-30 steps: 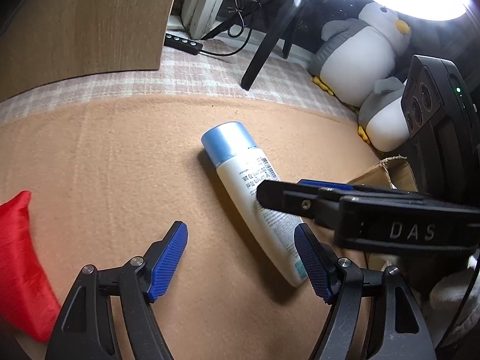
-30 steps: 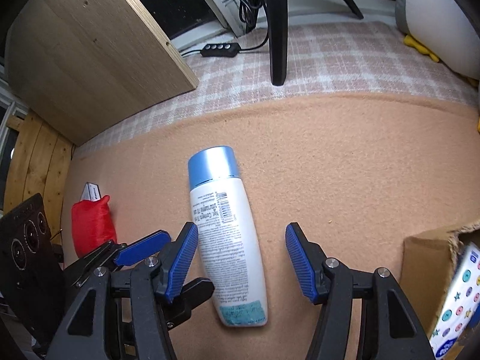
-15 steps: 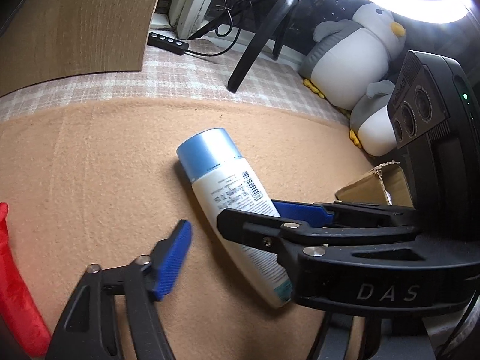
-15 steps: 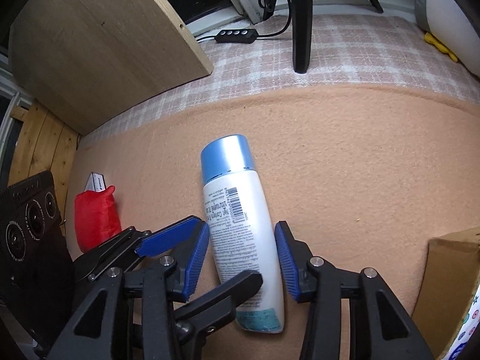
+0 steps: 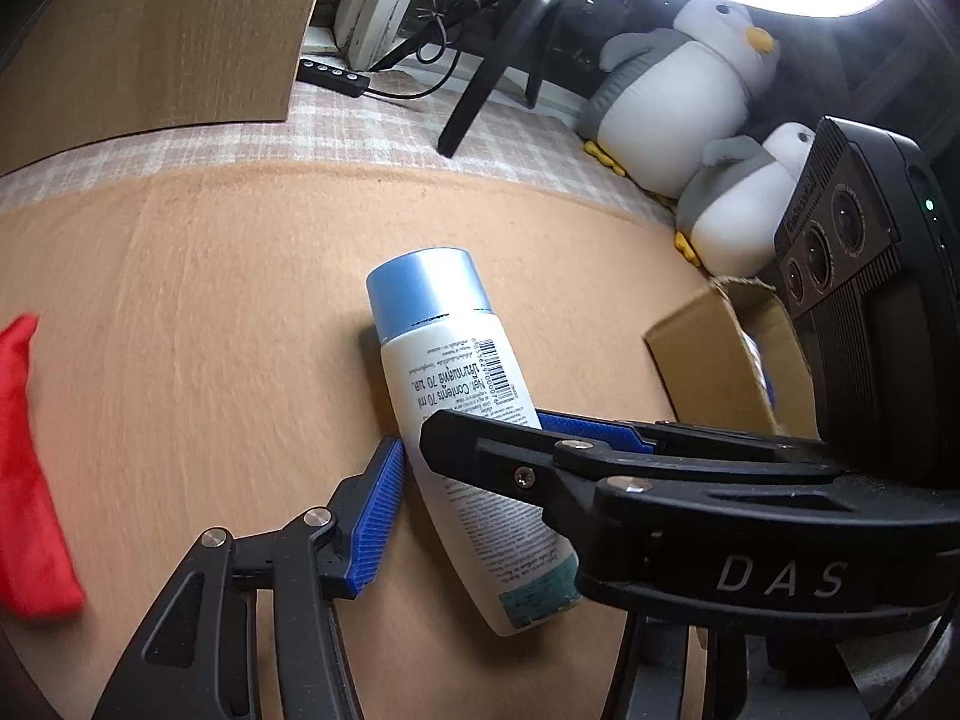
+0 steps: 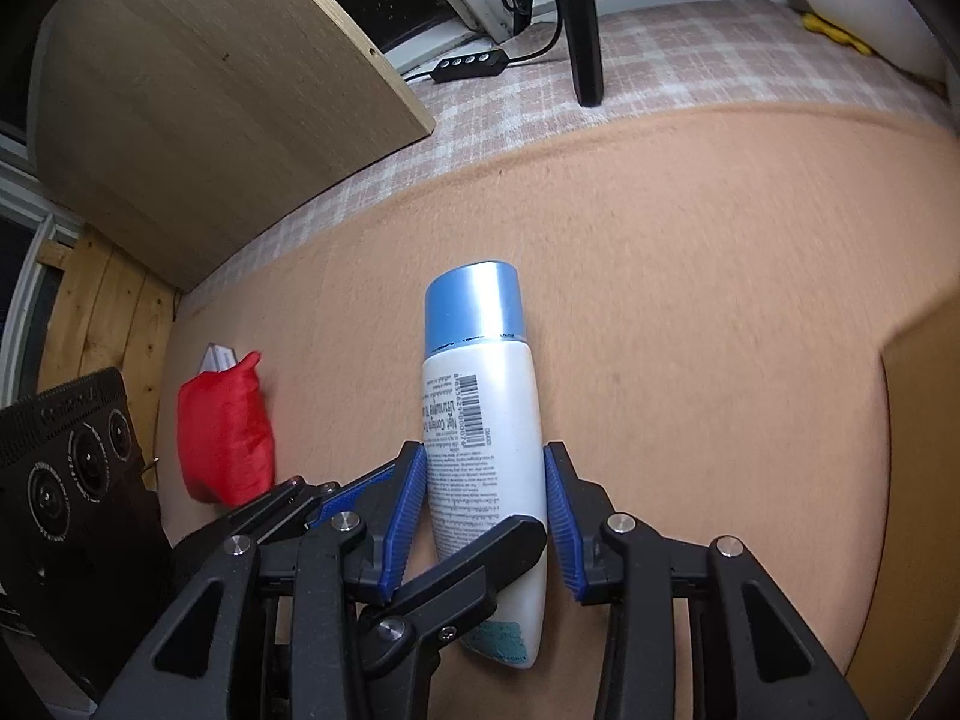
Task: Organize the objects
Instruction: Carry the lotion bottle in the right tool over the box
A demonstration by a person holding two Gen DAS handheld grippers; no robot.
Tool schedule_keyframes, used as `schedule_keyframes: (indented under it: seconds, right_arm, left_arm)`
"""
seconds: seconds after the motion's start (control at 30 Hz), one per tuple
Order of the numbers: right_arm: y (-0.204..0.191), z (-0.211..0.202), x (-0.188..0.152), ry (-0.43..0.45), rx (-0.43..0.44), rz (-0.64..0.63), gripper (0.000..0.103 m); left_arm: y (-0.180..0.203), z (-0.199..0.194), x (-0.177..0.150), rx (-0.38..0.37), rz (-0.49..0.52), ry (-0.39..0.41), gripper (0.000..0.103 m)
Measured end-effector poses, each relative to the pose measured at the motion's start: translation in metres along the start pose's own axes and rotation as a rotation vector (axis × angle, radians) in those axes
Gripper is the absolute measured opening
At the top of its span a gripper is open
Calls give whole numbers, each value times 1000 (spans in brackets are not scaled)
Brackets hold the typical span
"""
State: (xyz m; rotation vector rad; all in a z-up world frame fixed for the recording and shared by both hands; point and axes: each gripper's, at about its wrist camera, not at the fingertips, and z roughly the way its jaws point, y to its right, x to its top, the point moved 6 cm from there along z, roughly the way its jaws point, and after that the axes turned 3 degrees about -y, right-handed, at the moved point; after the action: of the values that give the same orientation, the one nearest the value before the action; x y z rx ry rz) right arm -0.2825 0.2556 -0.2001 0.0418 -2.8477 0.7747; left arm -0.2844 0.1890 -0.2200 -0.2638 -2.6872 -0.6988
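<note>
A mid-task state is shown, read from left to right. At the far left a red pouch (image 6: 223,433) is seen lying loose on the surface (image 6: 690,276), with a small white item tucked behind it; it appears not yet to have been put away. At centre the white bottle with a blue cap (image 6: 480,420) is seen lying on its side on the tan felt, cap pointing away from the cameras. It is bracketed by both tools: the right gripper (image 6: 485,516) is closed around the bottle's lower body, its jaws having just been closing, and both blue pads appear to press the bottle's flanks; the left gripper (image 5: 480,516) has likewise just been closing, with one pad seen at the bottle's side, while its other finger is hidden behind the right tool, so contact on that side cannot be told. The bottle is judged to be grasped but not yet lifted. At the right an open cardboard box (image 5: 714,360) is seen, already holding at least one item, and is judged to be the likely destination; transfer of the bottle, and probably of the pouch, remains to be done. Beyond the felt a pale checked cloth (image 5: 372,132) is laid; a wooden panel (image 6: 198,96), a black stand leg with a cabled inline switch, two plush penguins (image 5: 684,90) and a bright ring light are seen at the back.
</note>
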Motion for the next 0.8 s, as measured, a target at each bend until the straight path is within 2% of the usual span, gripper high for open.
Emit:
schedule_keyframes:
  seconds: [0.37,0.53,0.8]
  right_arm:
    - [-4,-55,-52,120,35,19,36]
    - [1,-92,-72,182,17,6,36]
    - [26,-143,-98,266,-21,26,35]
  left_arm:
    - [55,-44,-39,18,92,57,55]
    - [92,-62,-51,3,149,88,55]
    - [154,-68,-63,-45,224,106,55]
